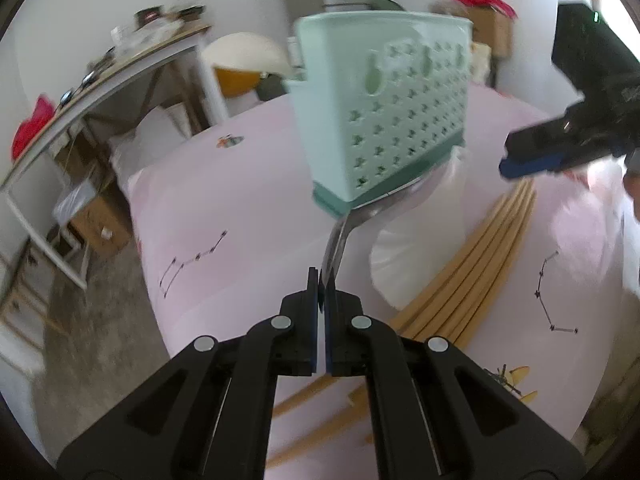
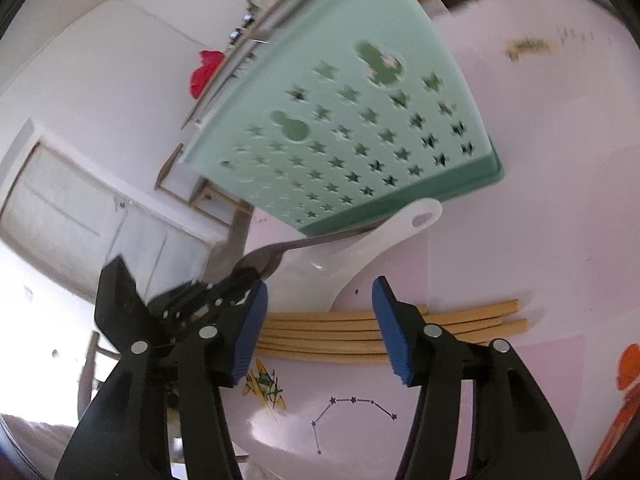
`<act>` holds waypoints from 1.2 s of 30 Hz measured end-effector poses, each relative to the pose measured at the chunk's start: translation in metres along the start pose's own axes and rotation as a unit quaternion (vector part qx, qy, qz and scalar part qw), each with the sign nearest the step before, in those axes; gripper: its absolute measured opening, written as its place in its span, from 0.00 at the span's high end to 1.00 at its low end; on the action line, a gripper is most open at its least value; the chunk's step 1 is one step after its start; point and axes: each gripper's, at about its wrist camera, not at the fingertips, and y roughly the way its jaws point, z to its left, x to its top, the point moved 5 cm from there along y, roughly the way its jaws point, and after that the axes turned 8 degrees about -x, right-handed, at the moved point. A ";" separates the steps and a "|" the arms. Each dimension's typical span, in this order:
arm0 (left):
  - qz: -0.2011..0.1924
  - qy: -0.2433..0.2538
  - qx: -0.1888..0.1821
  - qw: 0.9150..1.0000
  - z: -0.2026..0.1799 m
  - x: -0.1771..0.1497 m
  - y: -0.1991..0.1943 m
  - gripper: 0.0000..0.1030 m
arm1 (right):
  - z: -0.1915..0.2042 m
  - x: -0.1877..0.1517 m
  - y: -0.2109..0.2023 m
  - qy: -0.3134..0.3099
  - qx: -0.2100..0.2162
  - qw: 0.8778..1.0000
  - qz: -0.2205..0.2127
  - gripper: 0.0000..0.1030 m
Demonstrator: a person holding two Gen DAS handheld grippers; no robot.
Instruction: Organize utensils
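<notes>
My left gripper [image 1: 323, 286] is shut on the thin end of a metal utensil [image 1: 340, 236]. The utensil reaches up to the base of a mint green perforated holder [image 1: 384, 112], which looks tilted. The same utensil [image 2: 308, 242] shows in the right wrist view, held by the left gripper [image 2: 240, 280]. Beneath it lies a white plastic scoop [image 2: 384, 236]. My right gripper [image 2: 320, 330] is open just above several wooden chopsticks [image 2: 460, 320] on the pink cloth, with nothing between its blue pads [image 2: 394, 336]. The right gripper [image 1: 524, 162] also shows at the upper right of the left wrist view.
A pink tablecloth [image 1: 240, 184] printed with constellations covers the table. A white desk [image 1: 132, 76] with clutter stands at the back left, with cardboard boxes [image 1: 100, 224] on the floor beneath. A white door [image 2: 72, 208] is beyond the table edge.
</notes>
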 end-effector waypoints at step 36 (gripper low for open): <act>-0.081 -0.128 0.023 0.988 0.018 -0.023 -0.038 0.98 | 0.017 -0.004 0.018 -0.021 -0.073 0.992 -0.104 0.97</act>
